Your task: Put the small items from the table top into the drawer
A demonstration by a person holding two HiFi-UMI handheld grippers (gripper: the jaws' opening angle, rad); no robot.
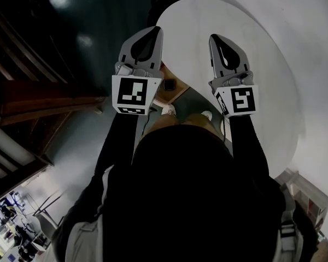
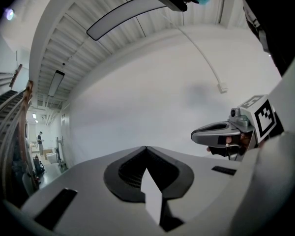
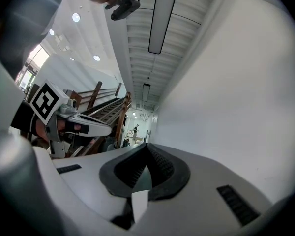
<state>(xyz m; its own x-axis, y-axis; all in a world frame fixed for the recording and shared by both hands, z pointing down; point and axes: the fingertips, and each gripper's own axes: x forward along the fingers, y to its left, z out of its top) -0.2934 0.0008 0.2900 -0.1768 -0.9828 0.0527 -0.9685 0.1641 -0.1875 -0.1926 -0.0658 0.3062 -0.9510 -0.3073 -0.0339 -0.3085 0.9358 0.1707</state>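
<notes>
Pale wall (image 2: pixel 152 97) and ribbed ceiling (image 2: pixel 88 23) fill both gripper views. Only the head view looks down on the round white table (image 1: pixel 251 70) and dark floor (image 1: pixel 98 21). Nearest in that view is the person's dark torso (image 1: pixel 180 190), then both grippers, held level side by side. The left gripper (image 1: pixel 156 30) and right gripper (image 1: pixel 214 37) each have their jaws pressed together at the tips with nothing between them, as their own views show plainly. Between and below them, what looks like the wooden drawer (image 1: pixel 174 94) sticks out at the table's near edge, with a small dark item (image 1: pixel 169 84) in it. Each gripper view catches the other gripper side-on. The right one also shows wooden stairs (image 3: pixel 105 107) and a far-off standing figure (image 3: pixel 136 131).
</notes>
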